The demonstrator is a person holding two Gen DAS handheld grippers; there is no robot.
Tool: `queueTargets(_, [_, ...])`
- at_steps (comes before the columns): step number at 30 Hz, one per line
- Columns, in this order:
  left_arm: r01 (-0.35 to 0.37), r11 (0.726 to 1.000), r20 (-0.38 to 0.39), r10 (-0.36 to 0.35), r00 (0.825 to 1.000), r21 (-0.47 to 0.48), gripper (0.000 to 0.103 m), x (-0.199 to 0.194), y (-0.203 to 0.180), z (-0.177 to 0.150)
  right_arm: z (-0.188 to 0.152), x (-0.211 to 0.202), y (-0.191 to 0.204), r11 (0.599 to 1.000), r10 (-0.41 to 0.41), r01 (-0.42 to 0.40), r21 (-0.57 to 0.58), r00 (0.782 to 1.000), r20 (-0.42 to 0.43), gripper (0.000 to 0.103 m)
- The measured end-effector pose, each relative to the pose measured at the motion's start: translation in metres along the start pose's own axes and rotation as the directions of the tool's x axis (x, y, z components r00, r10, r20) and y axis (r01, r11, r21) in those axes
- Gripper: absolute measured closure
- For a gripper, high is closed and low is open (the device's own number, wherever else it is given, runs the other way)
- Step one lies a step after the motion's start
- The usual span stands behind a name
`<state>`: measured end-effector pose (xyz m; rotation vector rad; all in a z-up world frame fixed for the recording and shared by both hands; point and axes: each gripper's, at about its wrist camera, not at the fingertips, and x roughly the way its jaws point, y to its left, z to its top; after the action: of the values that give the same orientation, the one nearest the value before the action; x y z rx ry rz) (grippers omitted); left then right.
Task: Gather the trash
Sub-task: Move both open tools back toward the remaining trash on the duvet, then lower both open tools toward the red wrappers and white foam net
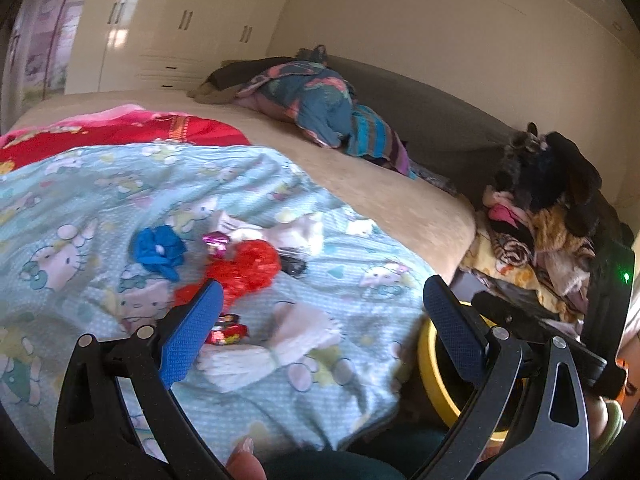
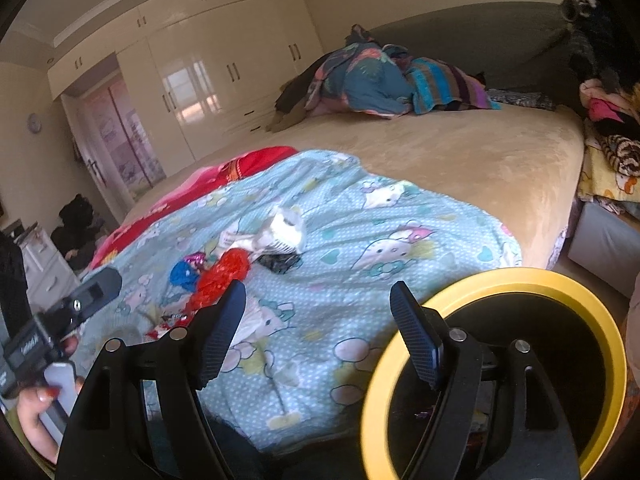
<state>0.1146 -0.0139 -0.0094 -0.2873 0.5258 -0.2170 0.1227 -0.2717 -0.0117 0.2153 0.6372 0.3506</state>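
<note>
Cartoon-print blue sheet point(image 2: 360, 216), tan bed point(image 2: 460, 160), glossy wardrobe point(image 2: 208, 68), heaped clothes point(image 1: 320, 108)

My two hand-held grippers, black frames with blue pads

My left gripper point(image 1: 322, 296) carries black cut-out arms, round silver rivets and bright blue pads dotted with a fine grid texture. My right gripper point(image 2: 318, 304) is built alike, its pads a darker ribbed blue. My left hand point(image 2: 40, 412) wears red-painted nails and grips a black handle with a white panel and pale lettering.
</note>
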Motion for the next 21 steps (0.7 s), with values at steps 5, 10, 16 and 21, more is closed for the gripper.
queueTargets(5, [-0.039,0.998,0.009,0.039,0.999,-0.041,0.011,-0.002,0.024,0.003,-0.002,0.013,0.014,0.999,0.022,-0.023,-0.028,0.999,-0.026,0.031])
queueTargets(10, [-0.092,0.991,0.006,0.093,0.996,-0.097,0.011,-0.007,0.056,0.003,-0.005,0.027,0.026,0.998,0.044,-0.047,-0.049,0.997,-0.06,0.031])
queueTargets(16, [-0.146,0.977,-0.004,0.147,0.989,-0.158,0.011,-0.012,0.089,0.003,-0.006,0.044,0.04,0.995,0.066,-0.072,-0.066,0.994,-0.092,0.031])
queueTargets(21, [-0.176,0.964,-0.027,0.174,0.984,-0.2,0.011,-0.014,0.113,-0.001,-0.006,0.056,0.052,0.993,0.076,-0.086,-0.084,0.99,-0.115,0.031])
